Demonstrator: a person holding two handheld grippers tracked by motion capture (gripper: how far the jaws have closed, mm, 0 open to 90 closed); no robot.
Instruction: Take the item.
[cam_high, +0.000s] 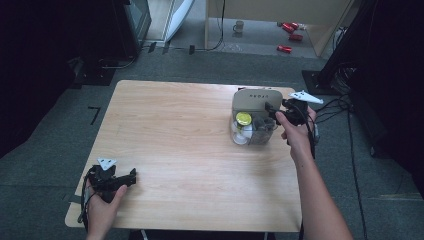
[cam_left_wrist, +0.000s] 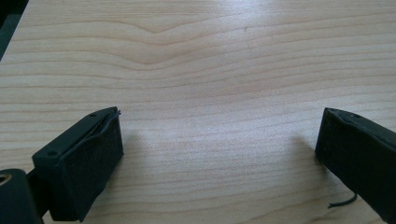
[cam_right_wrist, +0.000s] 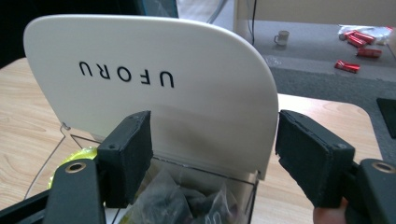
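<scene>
Black and wide apart, the fingers (cam_left_wrist: 84, 168) of my left gripper (cam_left_wrist: 219, 163) sit low over bare bench (cam_left_wrist: 201, 70) wood. Nothing is between them. From high up, my left hand (cam_high: 102, 202) holds that gripper (cam_high: 131, 176) near the front left corner of the bench (cam_high: 190, 165), far from everything else.

My right gripper (cam_right_wrist: 212, 163) has its fingers (cam_right_wrist: 130, 154) wide apart too. They hold nothing. Between them I see the cream lid (cam_right_wrist: 154, 84) of a clear box (cam_right_wrist: 205, 186). The lid stands up, open, and the letters UFORU on it look upside down. I cannot tell if a finger touches the lid. Under the lid, the box holds small dark packets (cam_right_wrist: 177, 200) and something yellow (cam_right_wrist: 81, 156) at its left side.

From high up, the box (cam_high: 252, 131) sits at the far right part of the bench, with its lid (cam_high: 256, 99) tipped back toward the far edge. A jar with a yellow top (cam_high: 243, 119) stands in the left part of the box, and the dark packets (cam_high: 264, 127) fill the right part. My right hand (cam_high: 296, 131) holds the right gripper (cam_high: 272, 111) just at the right side of the box, pointing at it. A grey plate (cam_high: 306, 97) sits on top of that gripper.

Past the bench, on the grey floor (cam_high: 260, 47), are a white mug (cam_high: 239, 26) and some red things (cam_high: 289, 31). Black cables (cam_high: 335, 107) lie on the floor to the right.
</scene>
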